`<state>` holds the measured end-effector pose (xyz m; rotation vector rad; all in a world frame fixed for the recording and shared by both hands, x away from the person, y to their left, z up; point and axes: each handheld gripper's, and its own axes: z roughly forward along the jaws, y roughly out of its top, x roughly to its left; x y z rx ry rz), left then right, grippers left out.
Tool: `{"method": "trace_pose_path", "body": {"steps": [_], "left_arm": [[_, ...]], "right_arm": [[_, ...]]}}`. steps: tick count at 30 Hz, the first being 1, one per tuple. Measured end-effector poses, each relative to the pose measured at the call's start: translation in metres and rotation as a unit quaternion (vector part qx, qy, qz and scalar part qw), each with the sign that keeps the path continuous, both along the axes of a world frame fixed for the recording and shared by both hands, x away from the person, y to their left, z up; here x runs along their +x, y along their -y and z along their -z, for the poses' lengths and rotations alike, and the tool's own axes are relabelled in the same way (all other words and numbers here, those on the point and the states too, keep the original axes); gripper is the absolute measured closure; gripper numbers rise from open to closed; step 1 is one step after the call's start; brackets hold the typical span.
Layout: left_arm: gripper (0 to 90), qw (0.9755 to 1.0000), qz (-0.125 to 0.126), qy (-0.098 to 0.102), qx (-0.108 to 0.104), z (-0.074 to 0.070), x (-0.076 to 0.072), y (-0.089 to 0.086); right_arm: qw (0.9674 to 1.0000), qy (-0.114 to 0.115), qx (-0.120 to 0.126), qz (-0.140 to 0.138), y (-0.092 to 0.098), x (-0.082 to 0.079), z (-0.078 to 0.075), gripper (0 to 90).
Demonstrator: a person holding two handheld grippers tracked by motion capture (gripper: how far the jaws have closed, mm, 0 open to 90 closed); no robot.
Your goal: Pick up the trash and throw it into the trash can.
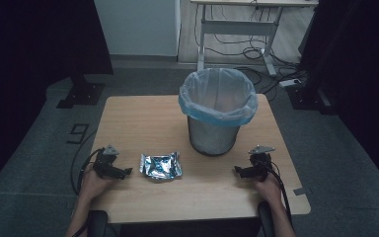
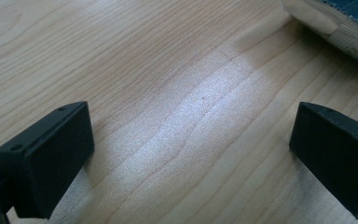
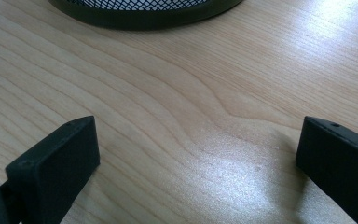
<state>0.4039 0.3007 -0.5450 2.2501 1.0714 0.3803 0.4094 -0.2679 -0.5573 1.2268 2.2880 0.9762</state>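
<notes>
Two forearms come in at the bottom of the high view, each hand holding one gripper on the near part of the wooden bench (image 1: 143, 116). The left gripper (image 1: 126, 172) sits at the lower left of the frame, pointing toward the middle; in the left gripper view its two black jaws stand wide apart over bare wood, holding nothing. The right gripper (image 1: 237, 171) sits at the lower right, also pointing inward; in the right gripper view its jaws are likewise spread wide with only wood grain between them. A cable trails from each gripper toward the near edge.

Between the two grippers, slightly left of centre, lies one crumpled foil wrapper (image 1: 161, 166). It is silvery with blue patches, flattened and creased, roughly rectangular, lying flat on the bench just beside the left gripper's tips without touching them. Its pale edge shows at the upper right corner of the left gripper view (image 2: 335, 28).

Beyond it, right of centre, stands one upright mesh bin (image 1: 213, 134), dark and round, lined with a light blue plastic bag (image 1: 217, 106) folded over its rim. Its dark base rim crosses the top of the right gripper view (image 3: 144, 14).

Farther off, at the top of the frame, a white desk frame (image 1: 237, 27) stands on the floor with loose cables (image 1: 256, 54) beneath it.
</notes>
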Motion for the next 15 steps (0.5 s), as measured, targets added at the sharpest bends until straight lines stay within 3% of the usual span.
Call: {"method": "trace_pose_path", "body": {"steps": [7,11,15], "left_arm": [[0.0,1.0000,0.006,-0.003,0.001,-0.005,0.001,0.003],[0.0,0.9998,0.012,0.002,-0.013,-0.014,0.001,0.006],[0.3,0.9996,0.027,0.006,-0.010,-0.026,0.002,0.013]], "right_arm": [[1.0000,0.000,0.000,0.002,0.000,0.000,0.000,0.0],[1.0000,0.000,0.000,0.002,0.000,0.000,0.000,0.0],[1.0000,0.000,0.000,0.002,0.000,0.000,0.000,0.0]]}}
